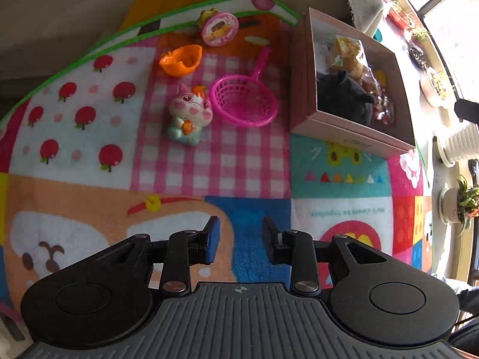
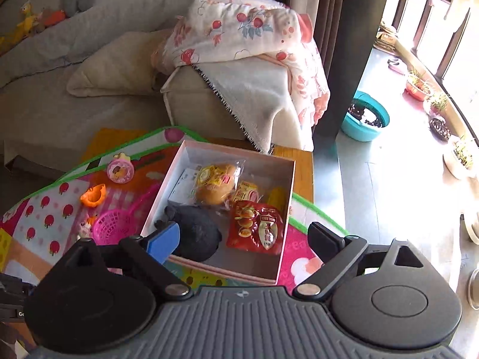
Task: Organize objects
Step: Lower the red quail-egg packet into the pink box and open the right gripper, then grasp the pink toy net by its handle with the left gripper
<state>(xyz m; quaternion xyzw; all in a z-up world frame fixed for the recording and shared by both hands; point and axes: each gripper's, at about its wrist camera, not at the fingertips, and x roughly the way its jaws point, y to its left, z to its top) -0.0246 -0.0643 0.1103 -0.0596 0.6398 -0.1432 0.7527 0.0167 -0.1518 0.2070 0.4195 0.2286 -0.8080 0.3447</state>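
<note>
Four toys lie loose on the mat [image 1: 239, 164]: a cat figure [image 1: 188, 113] in the checked patch, a pink scoop [image 1: 244, 101] touching it, an orange cup [image 1: 179, 59] and a round pink toy [image 1: 219, 28] nearer the mat's far edge. The box [image 2: 286, 209] sits at the mat's far right corner, already holding a black plush [image 2: 197, 233], a bun [image 2: 215, 184] and a red packet [image 2: 257, 229].

The left gripper [image 1: 241, 239] hangs above the mat's near part, jaws narrow and empty. The right gripper [image 2: 244, 239] hovers over the box, jaws wide, nothing between them.

My worry is the cat and scoop: they touch, so grabbing one could drag or tip the other. The left jaws also look too narrow for the cat unless they spread first. The box is crowded, and a toy dropped on the plush may roll out.
</note>
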